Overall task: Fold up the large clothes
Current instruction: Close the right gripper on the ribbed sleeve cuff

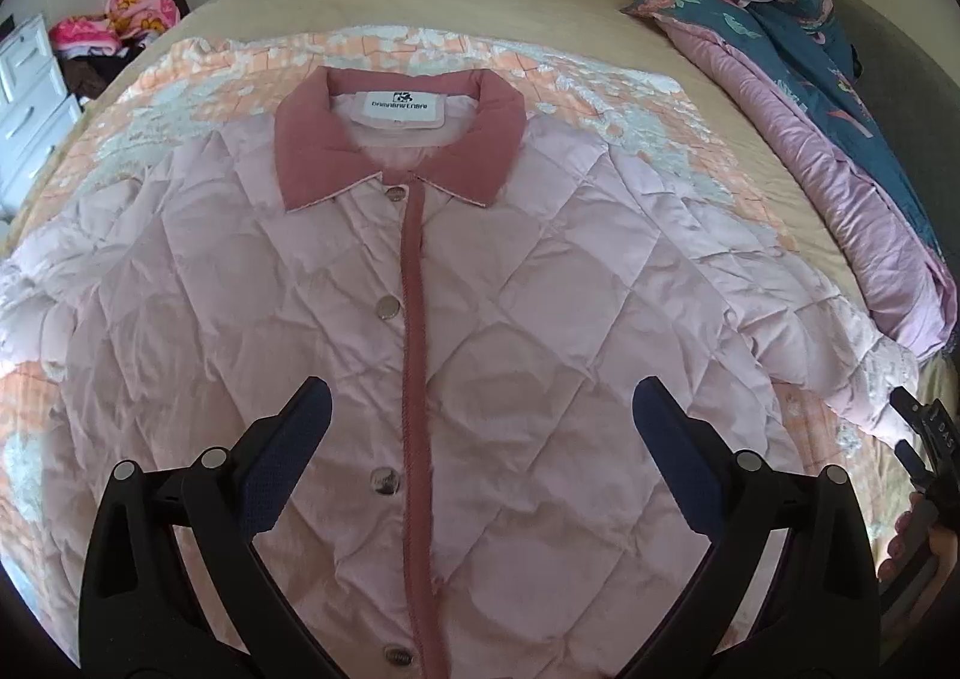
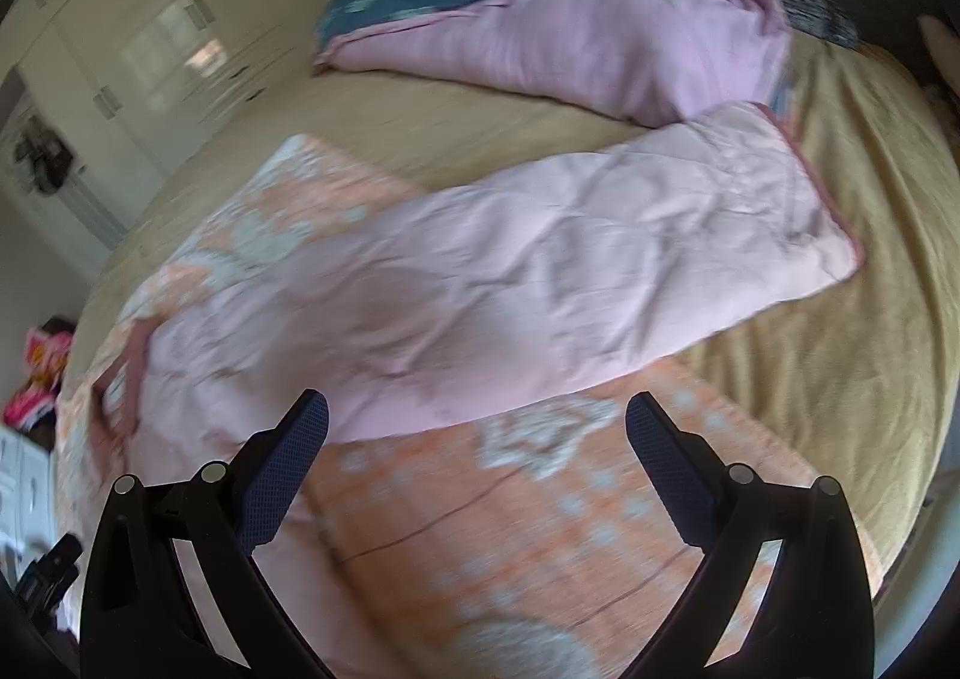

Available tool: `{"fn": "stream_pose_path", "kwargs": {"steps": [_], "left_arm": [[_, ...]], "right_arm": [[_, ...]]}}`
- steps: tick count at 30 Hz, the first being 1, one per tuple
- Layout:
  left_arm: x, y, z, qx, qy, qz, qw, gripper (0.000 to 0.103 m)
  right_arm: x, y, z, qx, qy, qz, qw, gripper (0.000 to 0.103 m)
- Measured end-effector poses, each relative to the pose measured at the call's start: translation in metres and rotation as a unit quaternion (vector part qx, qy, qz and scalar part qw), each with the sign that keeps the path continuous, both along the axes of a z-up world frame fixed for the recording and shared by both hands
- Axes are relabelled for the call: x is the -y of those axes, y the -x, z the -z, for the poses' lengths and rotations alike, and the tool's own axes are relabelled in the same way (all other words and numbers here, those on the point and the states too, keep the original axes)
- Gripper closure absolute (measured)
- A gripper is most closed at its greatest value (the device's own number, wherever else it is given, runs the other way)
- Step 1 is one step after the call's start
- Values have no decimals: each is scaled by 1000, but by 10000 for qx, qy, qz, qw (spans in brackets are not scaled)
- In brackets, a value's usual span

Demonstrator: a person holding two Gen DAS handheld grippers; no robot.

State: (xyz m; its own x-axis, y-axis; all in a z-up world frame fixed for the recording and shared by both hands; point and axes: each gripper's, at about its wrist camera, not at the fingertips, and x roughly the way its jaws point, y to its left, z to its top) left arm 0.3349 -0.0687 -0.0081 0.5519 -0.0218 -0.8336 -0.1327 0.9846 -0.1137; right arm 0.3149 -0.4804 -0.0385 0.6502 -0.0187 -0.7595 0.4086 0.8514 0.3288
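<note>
The jacket lies face up and buttoned on the orange mat spread over the bed, collar at the far end, and nothing is folded yet. The left gripper hovers over the jacket's lower front, jaws spread wide and empty, straddling the dark pink placket. The right gripper hangs just off the jacket's right sleeve, jaws likewise parted with nothing between them; that view is smeared, so the sleeve edge nearest it is hard to read. Here is where it could slip, as I judge it. The jacket is puffy and slick-looking, so a shallow pinch may catch only the top layer, and the front would lift away from the back and balloon instead of folding. The sleeve runs long past the mat onto the bare bed, its cuff close to the purple quilt heaped beside the jacket; grabbed mid-length, the cuff may trail, twist, or snag that quilt. The mat under the jacket sits loose, so a low bite could take mat along with sleeve and drag everything askew. And the snaps along the placket could pop if the left side pulls hard across the jacket.
</note>
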Motion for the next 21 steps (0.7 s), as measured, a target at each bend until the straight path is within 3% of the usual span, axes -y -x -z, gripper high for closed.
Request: {"fn": "stream_pose_path", "kwargs": {"steps": [12,21], "left_arm": [[1,-24,7,-147,-127,-129,9997,9],[-3,-26,10,-205,-144,-199,9995,9]], "right_arm": [[93,-16,51,-313,-971,1250,9869,4],[137,-19,68,161,-1556,2017,9669,6]]}}
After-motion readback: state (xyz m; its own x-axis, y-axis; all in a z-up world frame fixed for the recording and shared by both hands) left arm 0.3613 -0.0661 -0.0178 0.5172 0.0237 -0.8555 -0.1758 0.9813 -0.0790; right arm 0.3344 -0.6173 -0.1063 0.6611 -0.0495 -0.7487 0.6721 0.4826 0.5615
